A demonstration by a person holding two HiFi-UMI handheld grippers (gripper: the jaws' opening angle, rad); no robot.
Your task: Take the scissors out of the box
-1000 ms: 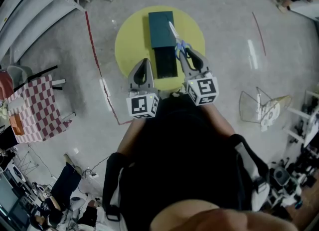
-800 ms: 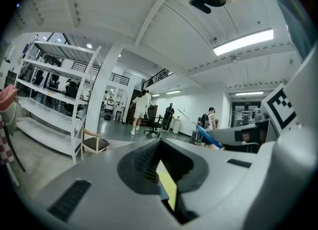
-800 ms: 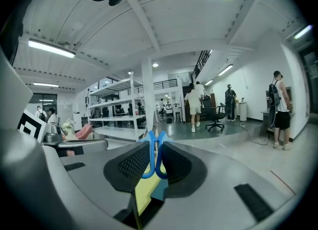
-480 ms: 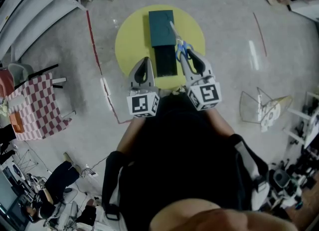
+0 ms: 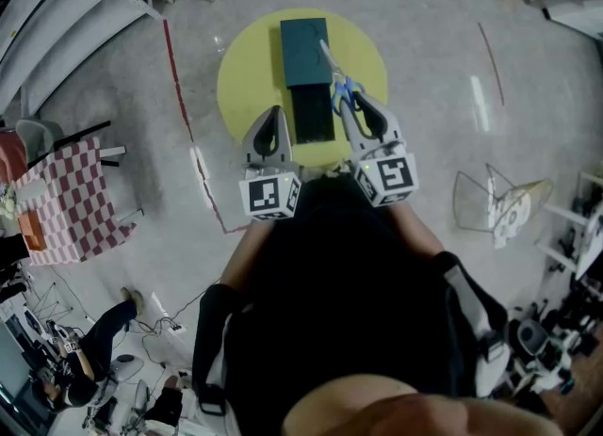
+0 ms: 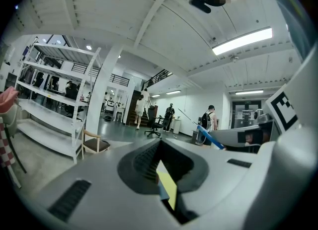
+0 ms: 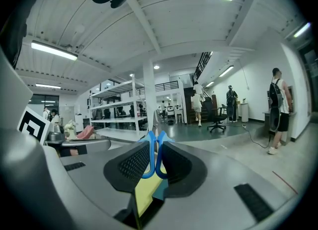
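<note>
A dark teal box (image 5: 304, 48) lies on the round yellow table (image 5: 247, 76), its inner tray (image 5: 314, 116) slid out toward me. The scissors (image 5: 337, 86) have blue handles and thin blades that point away over the box's right edge. My right gripper (image 5: 350, 104) is shut on those handles, which show between its fingers as blue loops (image 7: 153, 157). The scissors hang clear above the table. My left gripper (image 5: 274, 118) hovers left of the tray, shut and empty. From the left gripper view the scissors (image 6: 210, 138) stick out to the right.
A red-and-white checked table (image 5: 71, 203) stands at the left and a wire frame (image 5: 495, 201) at the right. A red tape line (image 5: 179, 95) runs along the floor beside the yellow table. Shelving and a chair (image 6: 94, 143) stand farther off, with people walking beyond.
My right gripper has risen a little and drawn slightly back toward me with the scissors in it. The left gripper has stayed where it was.
</note>
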